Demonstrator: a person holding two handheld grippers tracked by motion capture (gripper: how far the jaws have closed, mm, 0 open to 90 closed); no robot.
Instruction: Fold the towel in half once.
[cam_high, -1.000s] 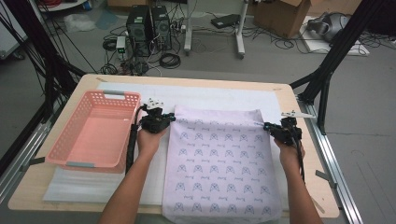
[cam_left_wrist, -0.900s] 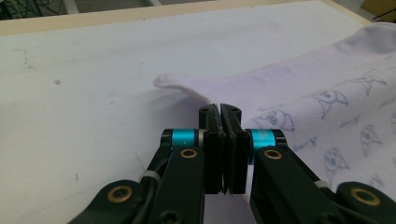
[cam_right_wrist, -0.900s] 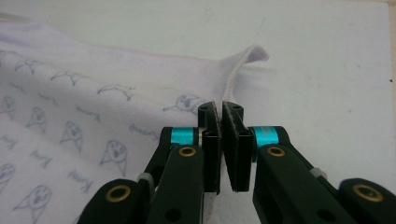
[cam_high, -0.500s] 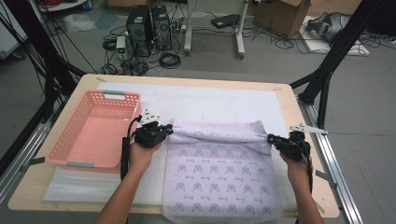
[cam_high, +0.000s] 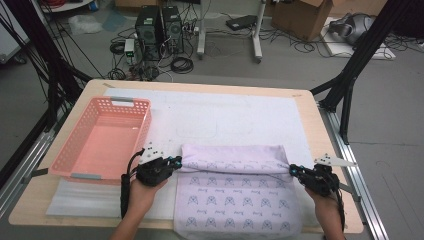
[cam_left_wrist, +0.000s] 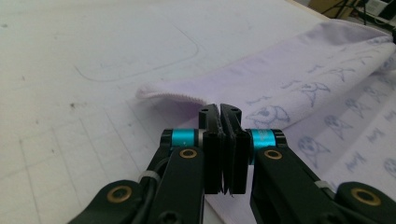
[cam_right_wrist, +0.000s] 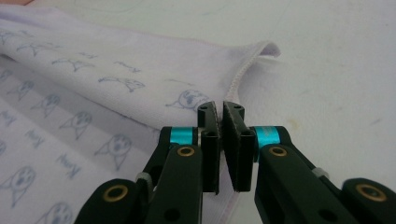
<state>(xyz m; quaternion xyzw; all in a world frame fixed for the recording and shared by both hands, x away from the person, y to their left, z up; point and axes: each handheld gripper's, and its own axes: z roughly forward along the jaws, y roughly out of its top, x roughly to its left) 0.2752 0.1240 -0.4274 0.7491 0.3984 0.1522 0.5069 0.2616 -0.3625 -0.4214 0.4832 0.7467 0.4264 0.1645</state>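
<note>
A lilac towel (cam_high: 235, 200) printed with small cartoon faces lies at the near middle of the table, its far part folded back over itself into a soft roll. My left gripper (cam_high: 176, 161) is shut on the left end of that fold, with the jaws pressed together in the left gripper view (cam_left_wrist: 220, 112) and the towel (cam_left_wrist: 299, 79) rising just behind them. At the right end of the fold, my right gripper (cam_high: 292, 170) is shut on the hem. The right gripper view (cam_right_wrist: 220, 109) shows the towel (cam_right_wrist: 93, 60) edge running between the jaws.
A pink plastic basket (cam_high: 141, 132) stands at the left on the white mat (cam_high: 225, 115), close to my left hand. The wooden table's right edge (cam_high: 312, 125) lies just beyond my right gripper. Computers, cables and stand legs sit on the floor behind.
Both grippers have drawn the towel's far edge toward the person, so the flat towel now has a folded roll across its far side.
</note>
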